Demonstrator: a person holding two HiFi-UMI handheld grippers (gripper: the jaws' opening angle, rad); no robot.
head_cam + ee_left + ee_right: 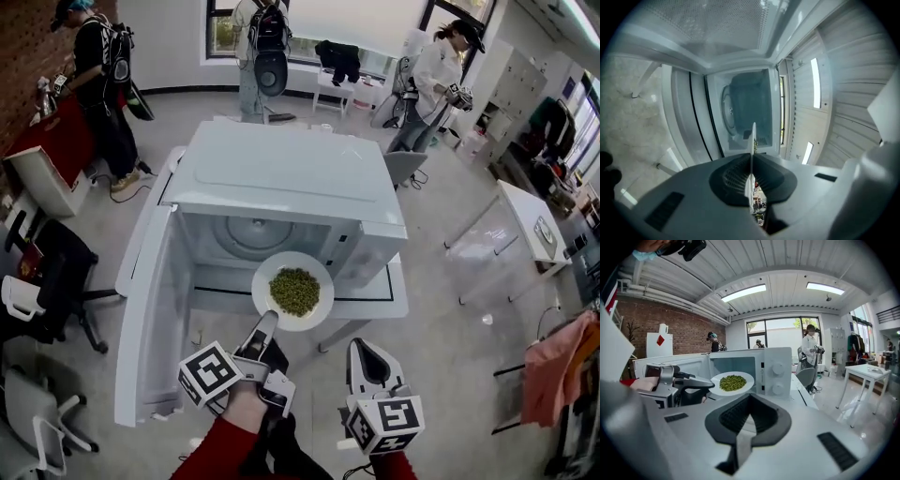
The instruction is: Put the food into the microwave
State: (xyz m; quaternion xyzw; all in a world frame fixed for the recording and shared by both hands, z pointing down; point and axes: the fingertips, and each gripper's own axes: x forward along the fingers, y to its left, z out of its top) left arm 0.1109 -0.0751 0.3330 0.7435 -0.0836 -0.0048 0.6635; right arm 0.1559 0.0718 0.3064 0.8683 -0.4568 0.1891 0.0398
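Bright, even white light fills the room, coming from ceiling strip lights (743,292) and tall windows (780,333) at the back. Shadows are faint, and the glossy floor (855,411) carries pale glare. Inside the microwave (750,112) it is dimmer and bluish. Both gripper views bow heavily, with black corners, and the nearest surfaces look soft.

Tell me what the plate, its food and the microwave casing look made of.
The plate is glossy white with a thin rim: likely ceramic or melamine, unclear which. The food is a matte heap of small green pieces, probably peas or beans. The microwave has a smooth white casing with soft sheen: probably painted sheet metal, perhaps plastic.
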